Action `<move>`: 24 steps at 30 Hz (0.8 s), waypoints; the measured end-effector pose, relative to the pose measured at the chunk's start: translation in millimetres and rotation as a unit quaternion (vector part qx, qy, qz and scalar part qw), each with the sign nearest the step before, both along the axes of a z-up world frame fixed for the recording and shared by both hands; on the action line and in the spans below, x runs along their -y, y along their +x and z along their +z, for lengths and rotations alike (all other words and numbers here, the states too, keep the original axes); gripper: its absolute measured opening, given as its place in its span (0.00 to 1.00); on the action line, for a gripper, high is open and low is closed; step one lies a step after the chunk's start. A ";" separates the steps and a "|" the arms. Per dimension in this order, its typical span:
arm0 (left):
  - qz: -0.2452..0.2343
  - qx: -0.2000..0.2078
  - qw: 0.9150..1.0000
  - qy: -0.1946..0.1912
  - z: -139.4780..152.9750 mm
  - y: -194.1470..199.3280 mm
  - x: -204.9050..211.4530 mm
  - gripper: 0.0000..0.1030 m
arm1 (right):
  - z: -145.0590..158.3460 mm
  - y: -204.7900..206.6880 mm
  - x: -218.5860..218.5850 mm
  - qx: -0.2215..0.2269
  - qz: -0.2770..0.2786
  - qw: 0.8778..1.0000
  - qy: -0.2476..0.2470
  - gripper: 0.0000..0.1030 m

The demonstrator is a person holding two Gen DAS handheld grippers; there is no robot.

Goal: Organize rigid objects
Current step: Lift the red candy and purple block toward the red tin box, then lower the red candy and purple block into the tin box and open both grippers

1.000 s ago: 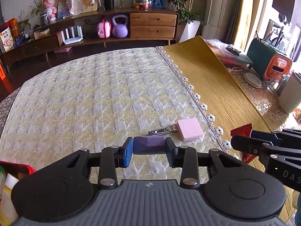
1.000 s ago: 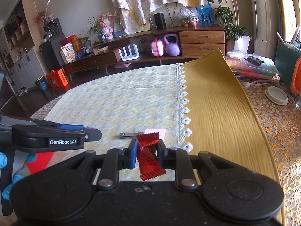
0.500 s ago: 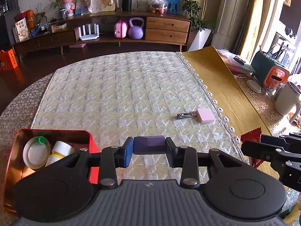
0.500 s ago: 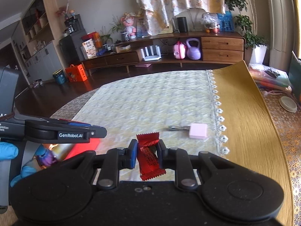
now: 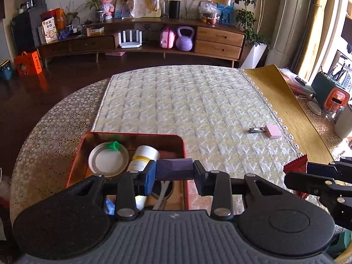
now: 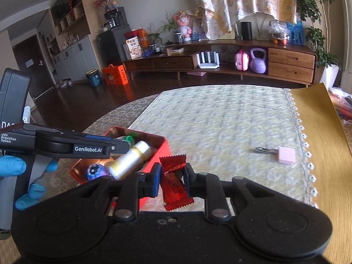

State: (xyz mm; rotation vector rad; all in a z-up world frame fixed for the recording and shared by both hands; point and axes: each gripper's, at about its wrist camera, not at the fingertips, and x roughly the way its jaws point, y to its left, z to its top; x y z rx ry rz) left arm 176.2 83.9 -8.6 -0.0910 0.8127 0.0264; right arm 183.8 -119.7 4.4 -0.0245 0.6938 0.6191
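Both tongs are loaded: the left tongs (image 5: 175, 172) clamp a purple block (image 5: 175, 169) by its two ends, hanging over the near corner of the red tin (image 5: 132, 134), while the right tongs (image 6: 172, 179) pinch a red wrapped snack (image 6: 175, 182) across its middle, just beside that tin. Judging by looks, the block is stiff and light, safe to squeeze; the crinkly wrapper seems slippery and could twist. Nail clippers (image 5: 256, 129) and a pink eraser (image 5: 272, 131) lie on the table, touching.
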 end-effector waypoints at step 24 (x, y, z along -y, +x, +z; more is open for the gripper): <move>0.054 -0.020 0.998 0.019 -41.9 40.3 -101.3 0.35 | -38.9 -0.4 -113.9 -0.025 0.073 0.996 -0.041 0.20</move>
